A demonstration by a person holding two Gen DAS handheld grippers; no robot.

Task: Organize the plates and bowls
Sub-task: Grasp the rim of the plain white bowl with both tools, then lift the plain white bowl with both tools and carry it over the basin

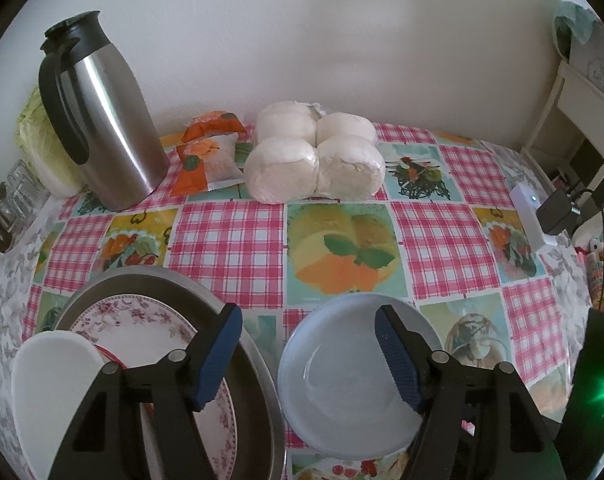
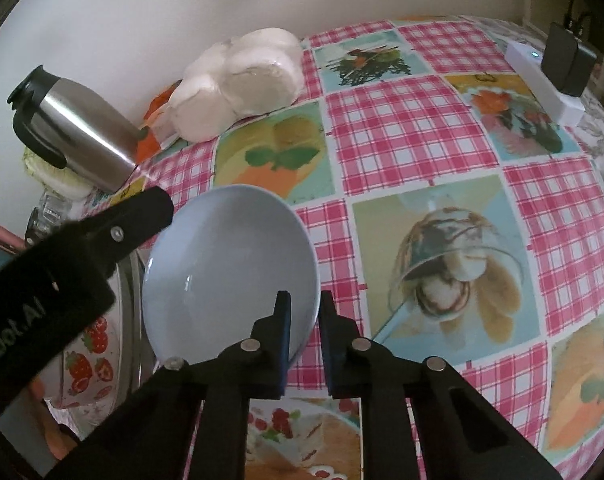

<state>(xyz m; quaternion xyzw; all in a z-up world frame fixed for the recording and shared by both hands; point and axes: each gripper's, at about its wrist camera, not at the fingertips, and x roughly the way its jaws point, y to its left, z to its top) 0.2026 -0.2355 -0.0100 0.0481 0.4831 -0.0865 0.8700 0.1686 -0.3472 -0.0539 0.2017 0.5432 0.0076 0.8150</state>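
A light blue bowl sits on the checked tablecloth, tipped up a little on its right side. My right gripper is shut on its near rim, one finger inside and one outside. My left gripper hangs open above the gap between the blue bowl and a round metal tray; its right finger is over the bowl, and nothing is between its pads. The tray holds a pink floral plate and a white dish. In the right wrist view a strawberry-patterned dish shows in the tray.
Along the wall at the back stand a steel thermos jug, an orange snack packet and a wrapped pack of white rolls. A white power strip with a black plug lies at the table's right edge. A cabbage sits behind the jug.
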